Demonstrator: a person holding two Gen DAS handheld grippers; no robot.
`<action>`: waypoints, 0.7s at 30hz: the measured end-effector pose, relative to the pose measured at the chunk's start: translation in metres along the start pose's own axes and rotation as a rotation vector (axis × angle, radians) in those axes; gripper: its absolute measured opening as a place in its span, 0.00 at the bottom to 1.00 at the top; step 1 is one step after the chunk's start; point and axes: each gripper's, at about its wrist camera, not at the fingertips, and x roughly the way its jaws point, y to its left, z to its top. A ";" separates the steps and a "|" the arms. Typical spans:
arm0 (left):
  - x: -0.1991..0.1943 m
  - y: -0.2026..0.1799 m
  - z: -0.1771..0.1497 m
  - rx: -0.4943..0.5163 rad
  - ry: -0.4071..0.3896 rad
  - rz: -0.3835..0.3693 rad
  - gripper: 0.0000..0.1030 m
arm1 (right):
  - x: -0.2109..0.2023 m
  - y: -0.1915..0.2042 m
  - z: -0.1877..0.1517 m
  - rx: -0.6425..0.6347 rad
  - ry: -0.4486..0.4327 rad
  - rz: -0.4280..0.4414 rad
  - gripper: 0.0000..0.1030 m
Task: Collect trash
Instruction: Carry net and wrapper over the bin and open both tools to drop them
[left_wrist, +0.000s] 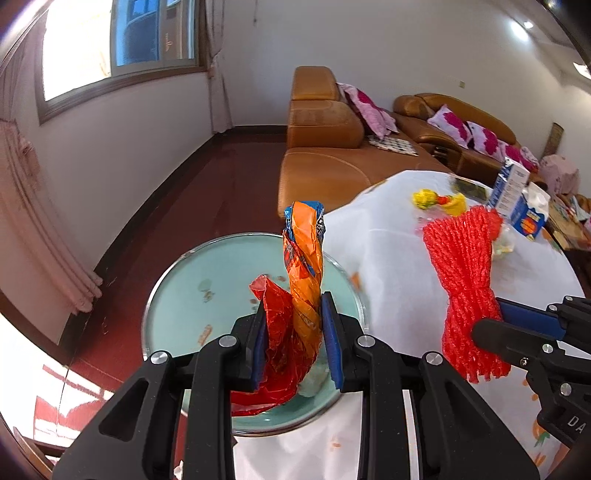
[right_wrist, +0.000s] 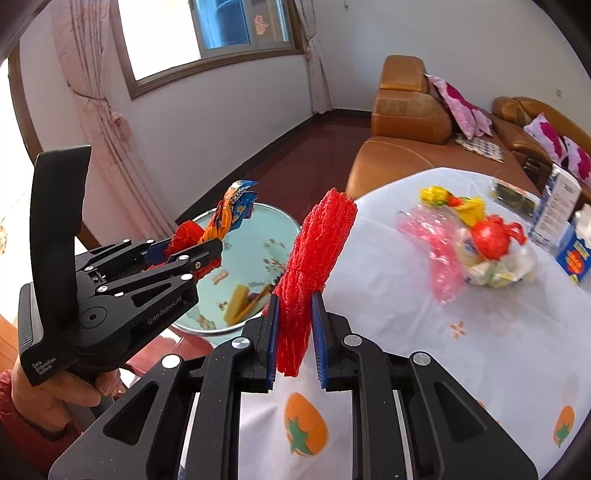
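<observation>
Bright daylight from the window (left_wrist: 122, 44) blows out its panes and glares on the floor (left_wrist: 74, 398), while a ceiling lamp (left_wrist: 527, 24) flares; fisheye bends and darkens both views' edges, and trash on the bench (right_wrist: 461, 310) is motion-blurred.

Ahead of me a brown leather sofa (left_wrist: 325, 147) runs along the white wall, with pink flowered cushions (left_wrist: 373, 110) and a checked cloth (left_wrist: 393, 144) lying on its seats. A window (right_wrist: 207, 37) with a tied-back pink curtain (right_wrist: 99, 103) stands over the dark red floor (left_wrist: 192, 206). Nearer me is a table under a white cloth (right_wrist: 461, 350) printed with orange fruit.
</observation>
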 end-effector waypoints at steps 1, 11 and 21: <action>0.000 0.003 0.000 -0.006 0.001 0.005 0.26 | 0.002 0.002 0.001 -0.003 0.002 0.004 0.17; 0.010 0.029 -0.003 -0.058 0.020 0.036 0.26 | 0.030 0.025 0.013 -0.050 0.035 0.026 0.17; 0.026 0.040 -0.009 -0.084 0.058 0.054 0.26 | 0.060 0.037 0.025 -0.077 0.060 0.027 0.17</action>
